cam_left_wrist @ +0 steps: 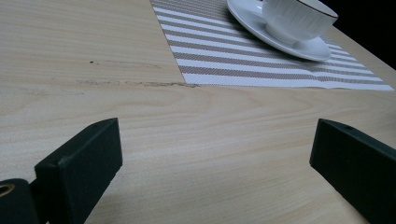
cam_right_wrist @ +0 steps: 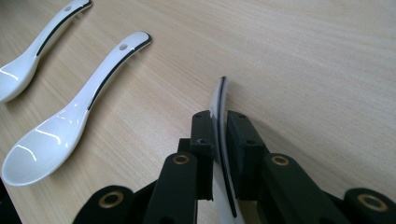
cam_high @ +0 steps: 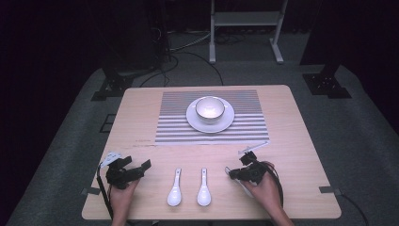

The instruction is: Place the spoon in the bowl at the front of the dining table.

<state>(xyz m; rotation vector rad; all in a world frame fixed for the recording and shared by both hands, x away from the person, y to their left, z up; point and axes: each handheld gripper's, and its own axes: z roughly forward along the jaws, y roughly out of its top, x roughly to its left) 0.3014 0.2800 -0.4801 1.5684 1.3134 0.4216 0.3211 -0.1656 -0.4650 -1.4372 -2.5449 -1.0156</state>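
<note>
Two white ceramic spoons [cam_high: 174,188] [cam_high: 204,187] lie side by side near the table's front edge, handles pointing away from me. In the right gripper view the nearer spoon [cam_right_wrist: 79,116] and the farther one [cam_right_wrist: 42,42] lie to the left. My right gripper [cam_high: 244,170] [cam_right_wrist: 218,122] is shut on the handle of a third white spoon [cam_right_wrist: 219,100], which stands on its edge between the pads just above the wood. My left gripper [cam_high: 136,165] [cam_left_wrist: 215,144] rests at the front left, open, with bare table between its jaws.
A striped placemat [cam_high: 174,127] [cam_left_wrist: 224,60] covers the far middle of the table. On it stands a white saucer [cam_high: 226,123] [cam_left_wrist: 299,49] with a white cup [cam_high: 210,108] [cam_left_wrist: 299,18]. A thin white stick [cam_high: 254,148] lies by the mat's front right corner.
</note>
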